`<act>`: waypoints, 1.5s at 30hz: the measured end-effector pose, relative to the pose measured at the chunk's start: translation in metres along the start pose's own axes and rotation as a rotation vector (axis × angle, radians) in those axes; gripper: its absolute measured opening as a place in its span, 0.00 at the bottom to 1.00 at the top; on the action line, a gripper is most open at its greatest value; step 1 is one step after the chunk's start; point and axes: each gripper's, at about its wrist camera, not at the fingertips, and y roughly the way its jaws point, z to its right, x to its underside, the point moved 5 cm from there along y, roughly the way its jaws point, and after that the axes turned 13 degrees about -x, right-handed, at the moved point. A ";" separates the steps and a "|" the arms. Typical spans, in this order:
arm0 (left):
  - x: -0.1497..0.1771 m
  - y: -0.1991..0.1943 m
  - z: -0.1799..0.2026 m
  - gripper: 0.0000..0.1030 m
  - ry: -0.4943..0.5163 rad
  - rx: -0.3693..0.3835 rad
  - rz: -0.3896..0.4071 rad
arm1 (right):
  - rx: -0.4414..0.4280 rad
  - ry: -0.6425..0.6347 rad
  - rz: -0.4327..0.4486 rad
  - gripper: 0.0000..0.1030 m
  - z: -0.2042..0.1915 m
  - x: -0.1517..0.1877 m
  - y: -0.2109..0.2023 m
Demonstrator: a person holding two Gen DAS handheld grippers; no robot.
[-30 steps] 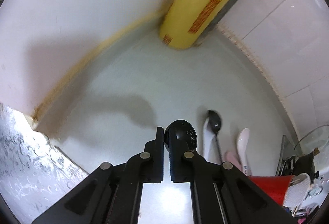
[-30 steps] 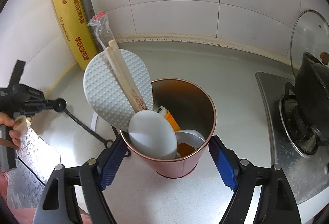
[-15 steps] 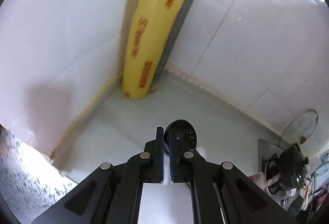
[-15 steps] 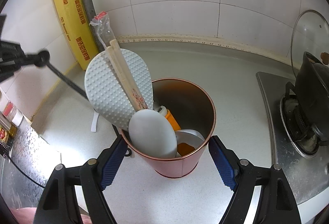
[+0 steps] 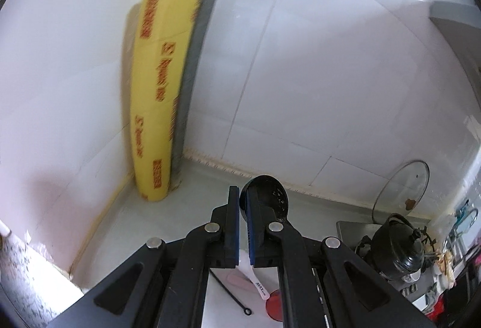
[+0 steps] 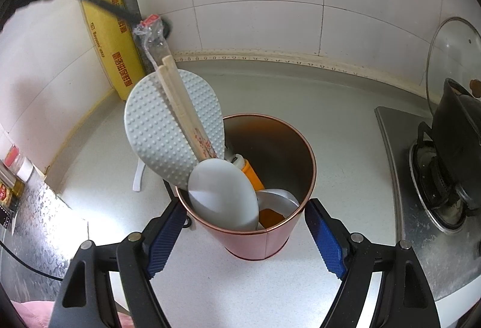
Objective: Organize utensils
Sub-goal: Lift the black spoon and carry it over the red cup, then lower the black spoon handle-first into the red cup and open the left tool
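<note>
Left gripper (image 5: 243, 207) pinches black ladle (image 5: 267, 197), aloft far left of red holder (image 6: 264, 237). Right gripper (image 6: 245, 234) straddles holder; whether the pads press on it, I cannot tell. Risk: long handle snags crowded rice paddle (image 6: 168, 132) and chopsticks (image 6: 180, 105), tipping holder.

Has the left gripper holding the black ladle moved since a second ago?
Yes. The left gripper with the black ladle rose: seen from the right wrist, it climbed up past the yellow wrap roll.

A black ladle (image 5: 266, 197) is held aloft by its bowl, its thin handle hanging down. A red metal canister (image 6: 258, 213) stands upright on the counter, filled with a dotted grey rice paddle (image 6: 168, 135), paired chopsticks (image 6: 183, 111), a smooth white spoon (image 6: 224, 195) and an orange-handled tool (image 6: 252, 177).
</note>
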 end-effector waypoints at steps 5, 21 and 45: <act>0.004 -0.011 0.032 0.04 0.093 0.013 0.041 | 0.000 0.001 0.000 0.81 0.000 0.000 0.001; 0.064 -0.001 0.104 0.04 0.364 0.036 -0.001 | -0.005 -0.007 -0.001 0.81 0.001 -0.003 0.003; 0.104 0.019 0.121 0.09 0.436 0.151 -0.202 | -0.001 -0.007 -0.003 0.81 -0.001 -0.003 0.004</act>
